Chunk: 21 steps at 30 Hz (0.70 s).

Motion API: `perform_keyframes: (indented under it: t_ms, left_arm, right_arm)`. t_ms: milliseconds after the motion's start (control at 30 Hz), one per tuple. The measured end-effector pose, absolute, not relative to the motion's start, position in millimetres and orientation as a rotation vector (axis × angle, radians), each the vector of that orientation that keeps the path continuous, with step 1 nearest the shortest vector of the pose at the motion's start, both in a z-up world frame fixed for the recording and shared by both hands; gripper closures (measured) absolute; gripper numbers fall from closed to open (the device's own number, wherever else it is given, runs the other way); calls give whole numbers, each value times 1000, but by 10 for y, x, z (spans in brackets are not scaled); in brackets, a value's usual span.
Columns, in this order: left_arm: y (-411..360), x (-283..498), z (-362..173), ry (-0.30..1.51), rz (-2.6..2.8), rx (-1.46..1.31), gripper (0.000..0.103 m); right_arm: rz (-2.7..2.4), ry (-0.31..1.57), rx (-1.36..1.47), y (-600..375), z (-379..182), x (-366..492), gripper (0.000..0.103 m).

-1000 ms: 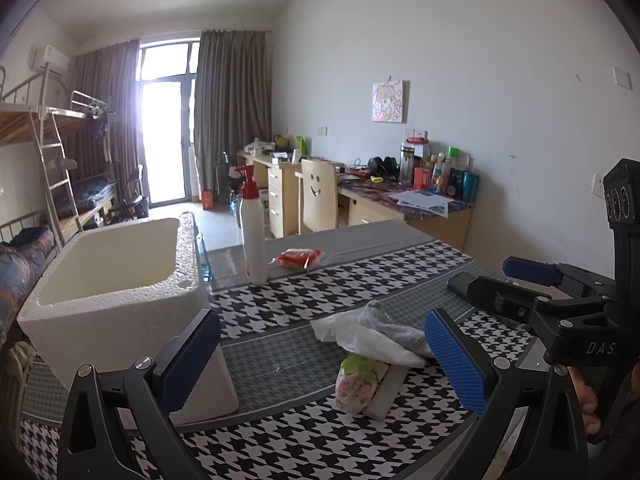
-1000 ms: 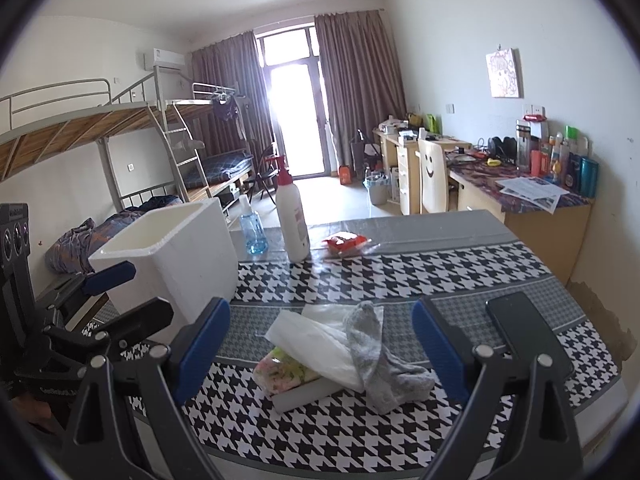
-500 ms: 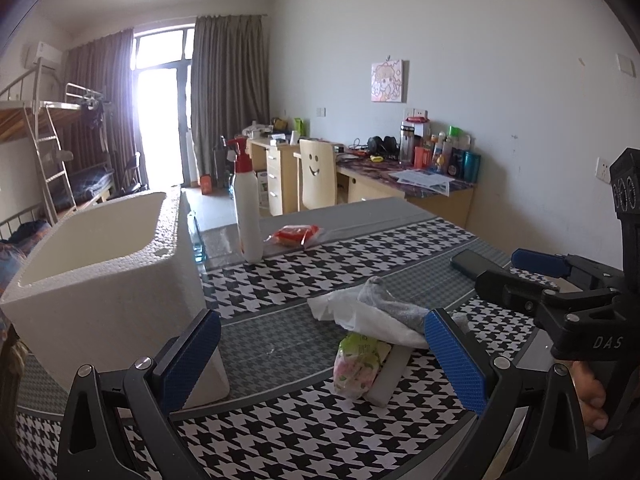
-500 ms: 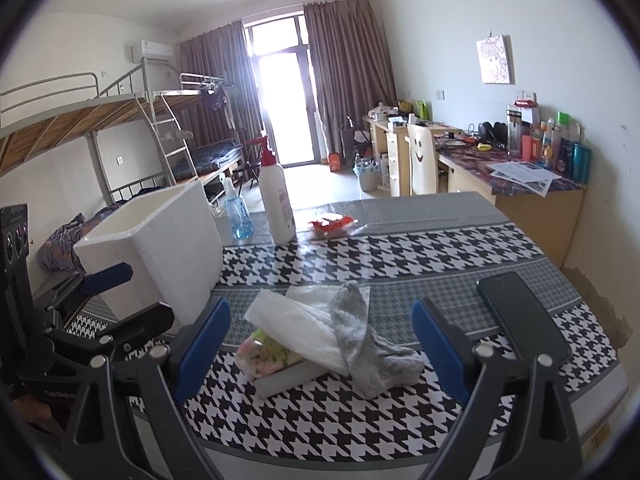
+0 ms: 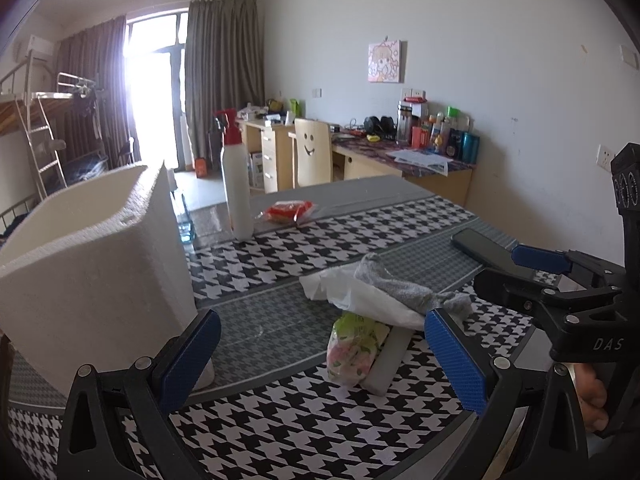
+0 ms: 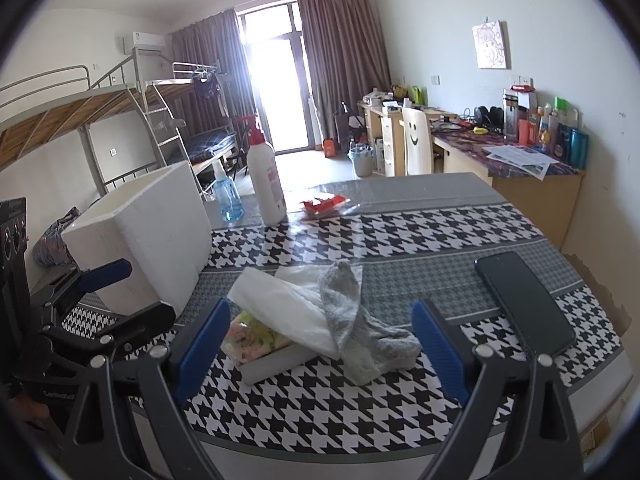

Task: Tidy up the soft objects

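Note:
A pile of soft things lies on the houndstooth table: a grey sock (image 6: pixel 356 332) (image 5: pixel 404 290) draped over a white cloth (image 6: pixel 288 312) (image 5: pixel 360 300), with a floral tissue pack (image 6: pixel 256 338) (image 5: pixel 356 348) leaning on a grey-white block (image 6: pixel 280 362). A white foam box (image 6: pixel 148 236) (image 5: pixel 88 264) stands to the left. My left gripper (image 5: pixel 320 360) is open and empty, just short of the pile. My right gripper (image 6: pixel 320 348) is open and empty, its fingers either side of the pile, a little above the table.
A black phone (image 6: pixel 524 304) (image 5: pixel 484 250) lies on the table at right. A white pump bottle (image 6: pixel 266 182) (image 5: pixel 236 184), a blue spray bottle (image 6: pixel 226 196) and a red packet (image 6: pixel 322 204) (image 5: pixel 288 211) stand at the far edge. Desks, chair and bunk bed lie beyond.
Both grippers have come lower and closer to the pile, which looks larger now. The foam box looms nearer in the left view. Both stay open.

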<state>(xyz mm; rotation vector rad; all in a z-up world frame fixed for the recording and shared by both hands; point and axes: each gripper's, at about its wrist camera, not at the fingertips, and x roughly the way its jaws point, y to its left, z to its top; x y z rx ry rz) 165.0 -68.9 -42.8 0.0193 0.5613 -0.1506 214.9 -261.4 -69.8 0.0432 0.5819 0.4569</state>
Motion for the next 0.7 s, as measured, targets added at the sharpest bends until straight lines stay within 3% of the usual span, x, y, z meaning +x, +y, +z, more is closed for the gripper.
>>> perform_keyframes:
  t_ms: [700]
  left_arm:
    - [-757, 1904, -740, 673, -167, 10, 1]
  right_arm:
    - [444, 663, 53, -2638, -956, 2355, 9]
